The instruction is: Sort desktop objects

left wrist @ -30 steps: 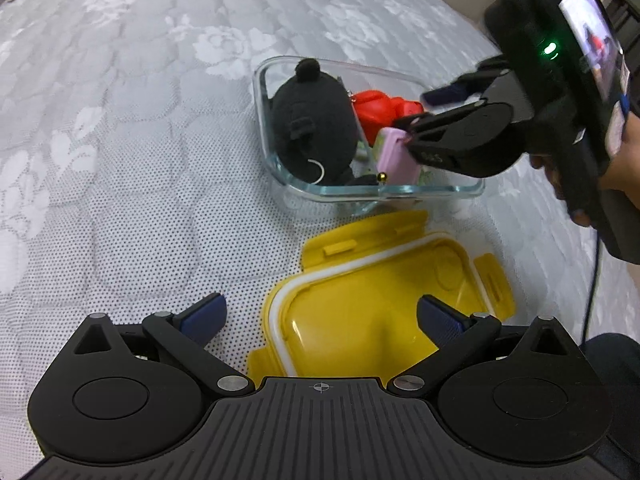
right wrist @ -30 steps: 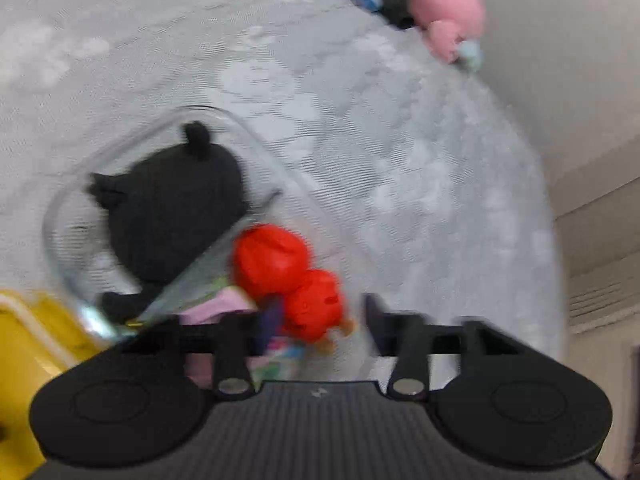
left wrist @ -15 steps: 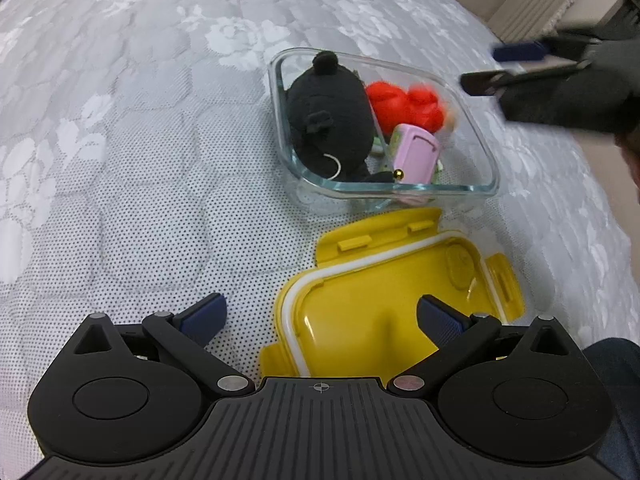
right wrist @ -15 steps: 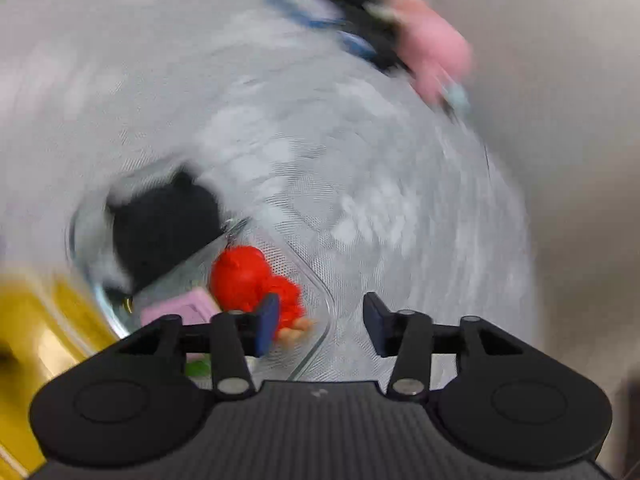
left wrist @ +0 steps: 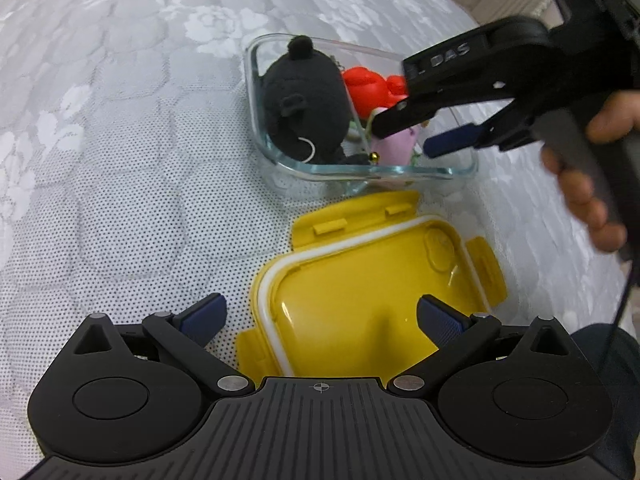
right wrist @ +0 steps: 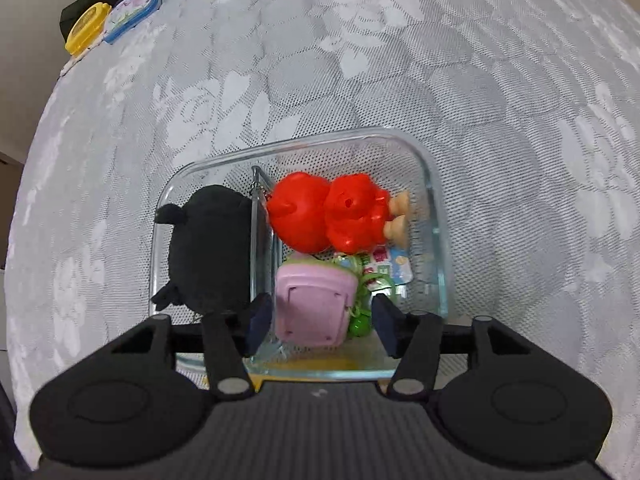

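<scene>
From my right gripper [right wrist: 316,328], the glass container [right wrist: 436,200] fills the middle of the frame. A divider splits it: the black plush [right wrist: 208,248] sits in the left compartment, and the red toy [right wrist: 328,216], pink case [right wrist: 312,304] and a few small colourful bits fill the right one. My right fingers are spread, straddling the pink case without pinching it. My left gripper [left wrist: 320,316] is also spread wide and holds nothing, hovering at the bottom of its frame over the yellow lid [left wrist: 360,280], which lies inside-up just beside the container. I judge the sorting mostly done: the toys are in, the lid is still off. At the upper left of the right view, a yellow item [right wrist: 86,28] and a blue-edged case [right wrist: 134,12] remain far off.
</scene>
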Demonstrator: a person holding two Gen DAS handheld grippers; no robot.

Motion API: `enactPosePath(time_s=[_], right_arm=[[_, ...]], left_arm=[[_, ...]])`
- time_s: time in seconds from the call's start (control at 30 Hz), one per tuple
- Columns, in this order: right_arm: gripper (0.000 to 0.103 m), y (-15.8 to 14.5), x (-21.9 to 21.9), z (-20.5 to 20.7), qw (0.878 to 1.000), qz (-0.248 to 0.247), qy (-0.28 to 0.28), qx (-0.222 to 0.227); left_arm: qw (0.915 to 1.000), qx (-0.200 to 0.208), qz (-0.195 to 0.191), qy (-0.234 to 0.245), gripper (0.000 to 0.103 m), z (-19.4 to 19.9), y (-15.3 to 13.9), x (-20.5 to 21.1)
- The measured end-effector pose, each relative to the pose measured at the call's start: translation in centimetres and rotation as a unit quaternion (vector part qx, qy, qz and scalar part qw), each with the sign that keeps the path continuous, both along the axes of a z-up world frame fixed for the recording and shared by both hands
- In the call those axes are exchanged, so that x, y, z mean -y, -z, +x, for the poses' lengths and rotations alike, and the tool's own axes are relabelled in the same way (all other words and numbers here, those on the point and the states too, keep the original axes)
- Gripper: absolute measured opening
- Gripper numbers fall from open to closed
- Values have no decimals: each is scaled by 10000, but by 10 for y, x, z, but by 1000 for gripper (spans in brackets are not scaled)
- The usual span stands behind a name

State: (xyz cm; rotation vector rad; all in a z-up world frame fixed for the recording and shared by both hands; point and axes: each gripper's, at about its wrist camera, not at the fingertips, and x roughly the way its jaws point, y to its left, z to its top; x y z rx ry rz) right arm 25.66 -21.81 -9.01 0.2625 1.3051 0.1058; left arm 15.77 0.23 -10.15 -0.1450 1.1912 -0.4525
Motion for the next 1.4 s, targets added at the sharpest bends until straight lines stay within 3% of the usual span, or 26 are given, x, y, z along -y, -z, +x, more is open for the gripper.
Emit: enactPosePath(time_s=[0.07,0.1,0.4,0.47,0.67,0.77,0.87,1.07,1.2,1.4], right_arm=[[62,5,-3,0,10000,-65,-35,61],[53,6,-3,0,9999,-75,-63,91],[53,-12,37,-11,9950,548,831,1],[54,-14,40,-11,9961,412,783,-23],[56,-28,32,-16,9980,-65,438,448],[57,-33,30,-20,9979,26,371,528],[66,-39,30,-30,9973,32,270,681],[66,-44,37,-61,9963,151,220,816],[67,-38,44,-93,9964,94,170,824],[75,-26,61,-142,9914,72,495,1212]], left_arm=[[10000,-24,15,-4,103,0,1,0],[10000,-34,21,6,103,0,2,0],[10000,-44,31,20,103,0,0,-1],[10000,-44,46,36,103,-1,0,-1],[9999,-60,81,38,103,-1,3,-1],[9999,-78,101,40,103,-1,6,-1],[9999,-76,99,26,103,0,7,-1],[9999,-72,128,-13,103,0,9,-5],[9985,70,-108,-535,103,1,2,-28],[9894,-248,-552,-1318,103,-4,7,-62]])
